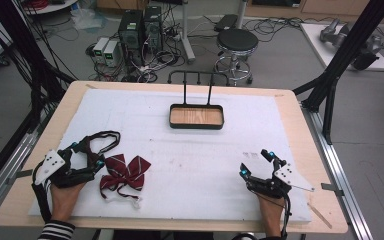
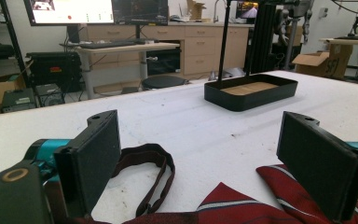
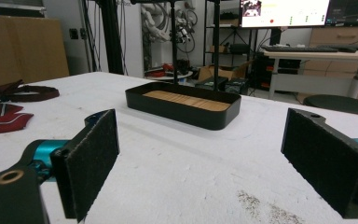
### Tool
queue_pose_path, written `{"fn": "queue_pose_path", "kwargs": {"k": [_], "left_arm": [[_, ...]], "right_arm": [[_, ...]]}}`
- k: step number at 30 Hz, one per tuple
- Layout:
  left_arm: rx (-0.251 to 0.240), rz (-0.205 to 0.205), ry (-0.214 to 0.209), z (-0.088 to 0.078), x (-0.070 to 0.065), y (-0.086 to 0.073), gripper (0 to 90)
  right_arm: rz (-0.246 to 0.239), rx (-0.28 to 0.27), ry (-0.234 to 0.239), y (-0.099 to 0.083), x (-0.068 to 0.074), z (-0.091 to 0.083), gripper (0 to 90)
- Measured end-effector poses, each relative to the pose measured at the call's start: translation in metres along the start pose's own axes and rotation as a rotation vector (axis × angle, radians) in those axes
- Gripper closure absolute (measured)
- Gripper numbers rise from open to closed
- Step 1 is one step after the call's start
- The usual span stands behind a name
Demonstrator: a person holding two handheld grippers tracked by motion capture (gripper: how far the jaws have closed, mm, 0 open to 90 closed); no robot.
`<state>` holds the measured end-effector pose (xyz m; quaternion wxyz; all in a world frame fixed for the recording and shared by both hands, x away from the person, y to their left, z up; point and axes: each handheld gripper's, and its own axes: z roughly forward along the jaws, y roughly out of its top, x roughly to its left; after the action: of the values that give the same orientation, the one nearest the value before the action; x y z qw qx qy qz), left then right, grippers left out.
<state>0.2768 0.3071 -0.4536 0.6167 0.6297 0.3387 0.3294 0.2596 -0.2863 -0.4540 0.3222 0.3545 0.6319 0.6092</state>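
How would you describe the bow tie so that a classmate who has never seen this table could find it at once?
Start at the white mat covering the wooden table, then go to its near left corner, beside the left gripper. The bow tie lies flat there: dark red with thin pale stripes, a dark strap looping behind it, the only cloth item.

You will find no wording clear enough to read here: the monitor (image 2: 72, 10) behind the worktop (image 2: 191, 126) glows too blurred to make out, and the markings on the cardboard box (image 2: 324, 63) stay illegible to you.
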Motion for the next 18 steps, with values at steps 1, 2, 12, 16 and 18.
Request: {"fn": "queue_pose_path", "kwargs": {"k": [1,2,12,16,18], "left_arm": [[0.0,-0.001,-0.003,-0.0002,0.0002,0.0,14.1],[-0.001,-0.001,-0.003,-0.0003,0.0003,0.0,14.1],[0.006,-0.005,-0.001,0.0005,0.0007,0.0004,14.1],[0.001,-0.03,-0.017,0.0001,0.0034,0.0006,13.9],[0.016,-0.028,-0.014,-0.0004,0.0047,0.0017,13.9]], "right_arm": [[0.007,-0.001,0.0,0.0001,-0.0007,0.0002,10.5],[0.007,-0.001,0.0,0.0001,-0.0007,0.0002,10.5],[-0.006,-0.004,-0.001,-0.0001,0.0008,-0.0003,10.5],[-0.013,-0.004,-0.004,-0.0001,0.001,-0.0001,10.5],[-0.017,-0.003,-0.006,0.0,0.0014,0.0001,10.5]]}}
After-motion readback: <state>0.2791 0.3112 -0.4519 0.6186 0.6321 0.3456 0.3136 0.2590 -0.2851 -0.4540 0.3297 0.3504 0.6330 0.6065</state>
